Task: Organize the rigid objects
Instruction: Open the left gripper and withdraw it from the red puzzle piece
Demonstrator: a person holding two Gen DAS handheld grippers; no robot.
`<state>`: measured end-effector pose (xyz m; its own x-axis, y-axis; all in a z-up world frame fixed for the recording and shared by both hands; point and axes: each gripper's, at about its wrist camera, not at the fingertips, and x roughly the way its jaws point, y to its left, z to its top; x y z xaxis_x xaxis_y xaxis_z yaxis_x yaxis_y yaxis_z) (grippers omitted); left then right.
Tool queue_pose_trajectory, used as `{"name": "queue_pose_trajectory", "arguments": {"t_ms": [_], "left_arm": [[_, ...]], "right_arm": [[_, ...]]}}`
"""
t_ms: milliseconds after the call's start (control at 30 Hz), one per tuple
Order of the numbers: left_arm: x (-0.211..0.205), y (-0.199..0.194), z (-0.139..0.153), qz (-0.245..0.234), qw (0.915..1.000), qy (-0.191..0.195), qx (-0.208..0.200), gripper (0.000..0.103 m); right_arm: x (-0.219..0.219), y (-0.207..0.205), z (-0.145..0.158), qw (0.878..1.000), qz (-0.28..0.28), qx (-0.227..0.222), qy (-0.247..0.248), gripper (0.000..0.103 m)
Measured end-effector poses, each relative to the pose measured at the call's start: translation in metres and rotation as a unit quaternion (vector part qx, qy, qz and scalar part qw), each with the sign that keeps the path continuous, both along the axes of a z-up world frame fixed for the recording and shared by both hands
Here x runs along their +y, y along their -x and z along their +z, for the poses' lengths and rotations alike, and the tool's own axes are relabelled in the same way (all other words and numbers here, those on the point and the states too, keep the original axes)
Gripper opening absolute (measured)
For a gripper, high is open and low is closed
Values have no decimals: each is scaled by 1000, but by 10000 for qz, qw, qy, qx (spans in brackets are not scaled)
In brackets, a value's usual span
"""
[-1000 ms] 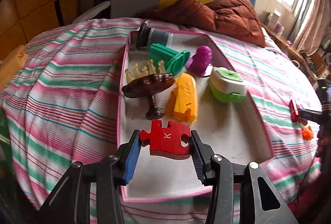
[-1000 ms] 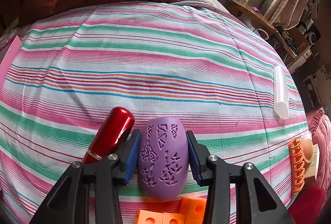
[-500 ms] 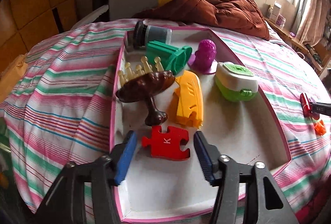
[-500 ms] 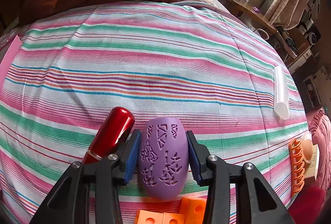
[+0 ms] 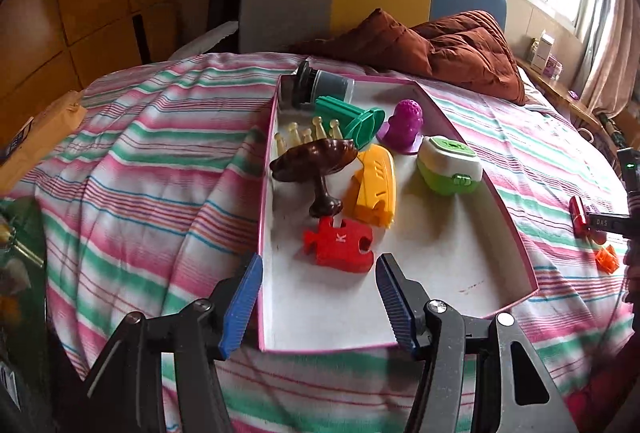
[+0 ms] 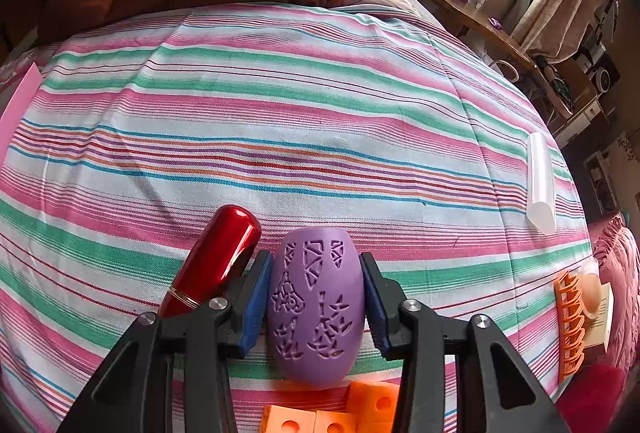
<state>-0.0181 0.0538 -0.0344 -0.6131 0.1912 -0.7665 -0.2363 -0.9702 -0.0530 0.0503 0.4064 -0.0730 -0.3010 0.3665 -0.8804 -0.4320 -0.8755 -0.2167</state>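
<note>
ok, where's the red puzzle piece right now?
Left wrist view: the red puzzle piece lies flat in the pink-edged tray, just ahead of the open left tongs, below the brown goblet and yellow toy.

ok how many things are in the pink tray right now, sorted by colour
green: 2, ribbed piece and lidded box
purple: 1, bumpy toy
brown: 1, stemmed dish
yellow: 1, yellow piece
red: 1, puzzle piece
cream: 1, peg set
grey: 1, jar
total: 8
</note>
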Motion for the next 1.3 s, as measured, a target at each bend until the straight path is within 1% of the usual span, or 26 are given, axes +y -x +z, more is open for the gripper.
{"name": "queue_pose_trajectory", "arguments": {"t_ms": [167, 500, 633, 767, 933, 1200, 1300], "left_arm": [[-5, -7, 1, 105, 9999, -28, -21, 60], [-4, -13, 2, 78, 10000, 14, -22, 60], [-3, -13, 2, 76, 10000, 23, -23, 60], [-3, -13, 1, 70, 10000, 22, -45, 60], [-2, -13, -1, 63, 10000, 40, -48, 60], [-5, -12, -2, 76, 9999, -9, -78, 60], [-7, -11, -3, 97, 9999, -32, -98, 60]], "right_arm": [[-8, -1, 2, 10000, 7, -23, -66, 43], [-2, 0, 6, 10000, -71, 30, 40, 43], [0, 0, 12, 9998, -75, 190, 24, 43], [0, -2, 21, 9990, -101, 441, 3, 43], [-3, -1, 28, 9979, 28, 644, 42, 43], [-23, -1, 35, 9946, 412, 893, 322, 43], [-36, 0, 39, 9921, 555, 999, 509, 43]]}}
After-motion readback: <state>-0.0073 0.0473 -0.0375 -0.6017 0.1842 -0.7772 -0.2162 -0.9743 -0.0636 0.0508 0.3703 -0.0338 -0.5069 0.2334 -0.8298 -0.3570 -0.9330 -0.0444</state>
